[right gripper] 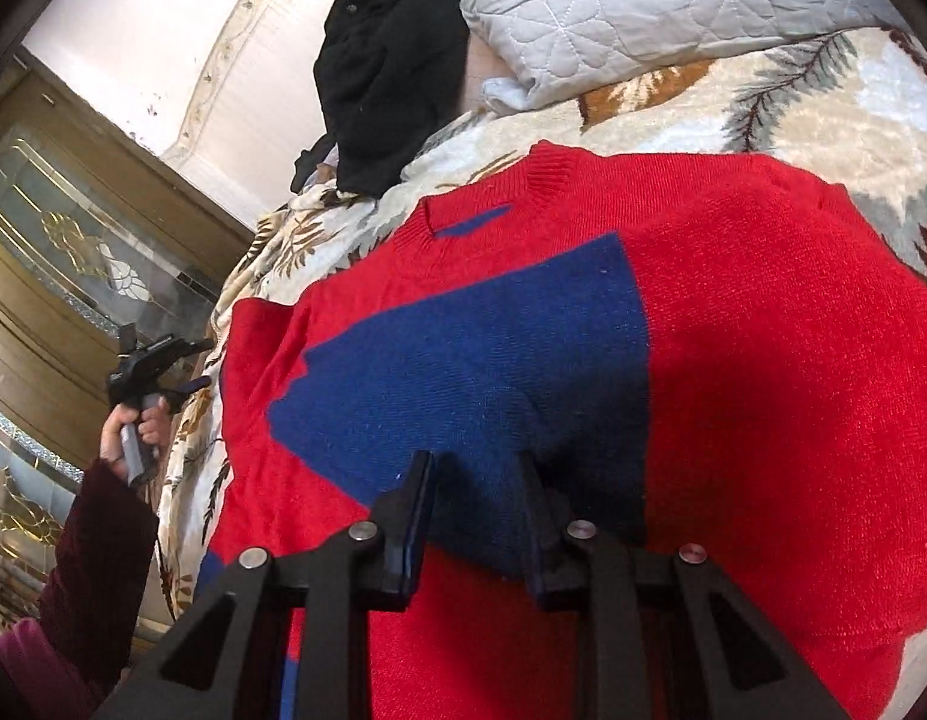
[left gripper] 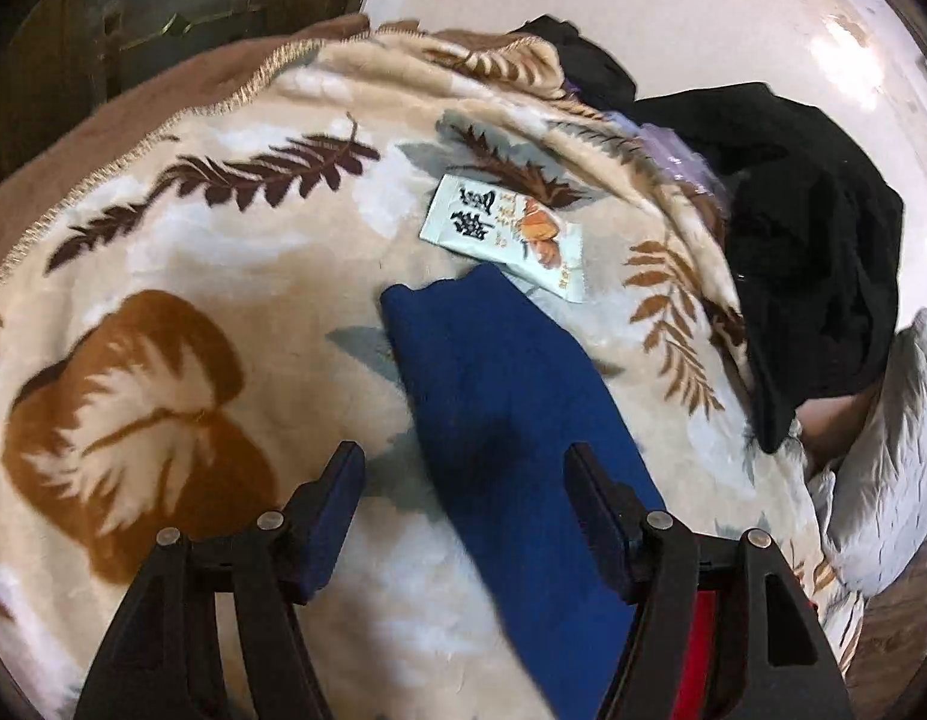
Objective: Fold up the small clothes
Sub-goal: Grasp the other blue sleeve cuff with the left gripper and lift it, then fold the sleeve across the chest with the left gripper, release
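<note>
A small red and blue knit sweater (right gripper: 733, 330) lies flat on a leaf-patterned blanket (right gripper: 673, 114), neck away from me. Its blue sleeve (left gripper: 493, 396) stretches out across the blanket in the left wrist view, with a bit of red (left gripper: 700, 648) at the bottom edge. My left gripper (left gripper: 463, 468) is open, its fingers either side of the sleeve and just above it; it also shows far left in the right wrist view (right gripper: 181, 366). My right gripper (right gripper: 478, 474) hovers over the blue panel (right gripper: 463, 360) of the sweater, jaws partly apart and holding nothing.
A snack packet (left gripper: 505, 234) lies on the blanket (left gripper: 223, 276) just beyond the sleeve end. Black clothes (left gripper: 811, 264) are piled at the blanket's far right, also seen in the right wrist view (right gripper: 391, 72). A grey quilted cover (right gripper: 613, 12) lies beside them. A glass-panelled cabinet (right gripper: 73, 252) stands at the left.
</note>
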### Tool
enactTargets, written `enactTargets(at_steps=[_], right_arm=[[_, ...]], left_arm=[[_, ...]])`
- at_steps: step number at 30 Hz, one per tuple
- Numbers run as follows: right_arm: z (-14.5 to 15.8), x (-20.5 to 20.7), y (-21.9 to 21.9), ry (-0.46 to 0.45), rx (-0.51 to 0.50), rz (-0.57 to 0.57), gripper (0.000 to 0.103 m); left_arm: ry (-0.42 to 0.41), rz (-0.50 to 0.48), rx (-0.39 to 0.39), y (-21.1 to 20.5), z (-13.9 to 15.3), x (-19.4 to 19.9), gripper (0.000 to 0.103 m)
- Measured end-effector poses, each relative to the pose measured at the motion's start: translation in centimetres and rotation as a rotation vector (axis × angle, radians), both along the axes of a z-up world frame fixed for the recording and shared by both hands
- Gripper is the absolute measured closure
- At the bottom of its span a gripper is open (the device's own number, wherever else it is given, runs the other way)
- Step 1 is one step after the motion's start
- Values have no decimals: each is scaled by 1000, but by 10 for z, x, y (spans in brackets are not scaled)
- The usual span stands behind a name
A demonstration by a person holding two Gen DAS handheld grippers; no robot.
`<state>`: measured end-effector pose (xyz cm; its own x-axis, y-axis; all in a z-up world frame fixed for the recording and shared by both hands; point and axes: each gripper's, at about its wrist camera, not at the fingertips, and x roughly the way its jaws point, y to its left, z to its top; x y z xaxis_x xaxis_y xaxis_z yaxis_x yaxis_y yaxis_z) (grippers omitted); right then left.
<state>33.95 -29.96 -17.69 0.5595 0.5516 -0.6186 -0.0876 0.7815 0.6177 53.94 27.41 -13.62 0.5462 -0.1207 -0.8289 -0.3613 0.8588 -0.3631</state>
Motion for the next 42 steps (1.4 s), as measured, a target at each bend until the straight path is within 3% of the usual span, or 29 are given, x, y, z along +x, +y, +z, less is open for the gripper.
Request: enactTargets(at_steps=[3,6,8,10,14,19,20,21,22,24,26,30,35,42], right_arm=[[-1,2,0,5,15,-2,75],[0,3,2,2,1,1,75],[2,2,6,-7,-26,-1,75],[10,0,15,-26,-116,-19,75],[26,-1,54,-73,-332,10,71],[68,-10,58,-142,-354,-30,67],[75,-12,56,-152,-346,-30,49],[83,-14,52,-159,-343,-40,23],[91,-17,48,-170,-338,-59,21],[103,-26,43,-191,-334,-61,21],[111,-28,46,-163,-417,-55,23],[119,-32,51,-112,-498,-10,47],[146,-50,35,-156,-518,-81,48],[175,-74,31,-185,-530,-100,48]], left_arm=[[24,-18,0,-6,-11,11,54],[29,-18,60,-10,-14,16,72],[21,-31,79,-11,-14,17,87],[3,-54,101,-15,-12,17,93],[-76,-105,152,-30,4,7,95],[-174,-215,208,-66,40,-24,95],[-187,-233,211,-73,46,-30,95],[-208,-257,218,-84,54,-37,95],[-231,-286,233,-96,63,-48,95],[-265,-344,245,-120,77,-69,95],[-297,-407,255,-148,90,-92,95],[-346,-522,274,-203,109,-138,95],[-399,-613,290,-259,121,-189,95],[-413,-724,286,-315,125,-226,95]])
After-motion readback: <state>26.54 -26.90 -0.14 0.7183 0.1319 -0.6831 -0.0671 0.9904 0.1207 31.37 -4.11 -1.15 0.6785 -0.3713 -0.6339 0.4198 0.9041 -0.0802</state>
